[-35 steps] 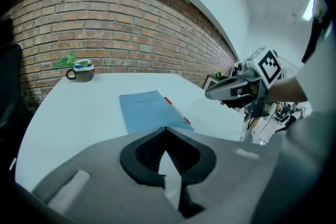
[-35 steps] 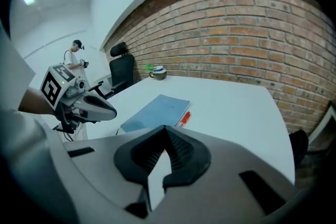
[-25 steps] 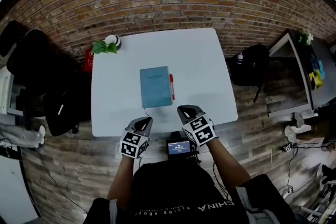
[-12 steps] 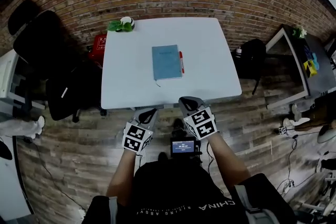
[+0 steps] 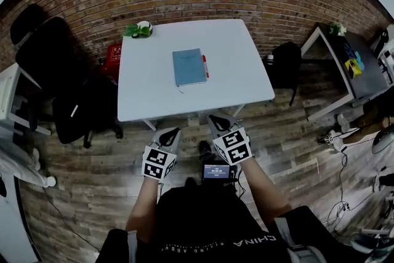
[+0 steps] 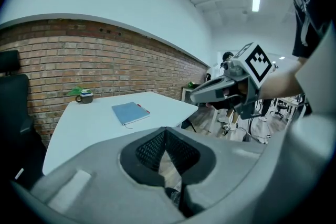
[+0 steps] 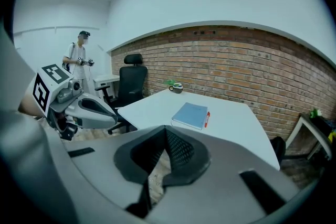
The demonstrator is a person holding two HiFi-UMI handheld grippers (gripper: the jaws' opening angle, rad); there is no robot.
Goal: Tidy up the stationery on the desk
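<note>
A blue notebook [image 5: 189, 67] lies closed in the middle of the white desk [image 5: 148, 92], and a red pen [image 5: 205, 66] rests along its right edge. Both grippers hang over the wooden floor, short of the desk's near edge and apart from everything on it. My left gripper [image 5: 172, 131] is shut and holds nothing; so is my right gripper [image 5: 215, 119]. From the left gripper view the notebook [image 6: 129, 112] and pen [image 6: 142, 107] sit far off, past the shut jaws. The right gripper view shows the notebook [image 7: 190, 114] and pen [image 7: 207, 119] equally distant.
A mug with a green plant [image 5: 140, 28] stands at the desk's far left corner. A black office chair [image 5: 58, 71] is to the left, a black backpack [image 5: 284, 68] on the floor to the right, another desk [image 5: 345, 61] further right. A person [image 7: 79, 63] stands in the background.
The desk with notebook and pen has drawn away from me; both grippers, earlier at its near edge, now hang over the floor farther back. Both stay shut.
</note>
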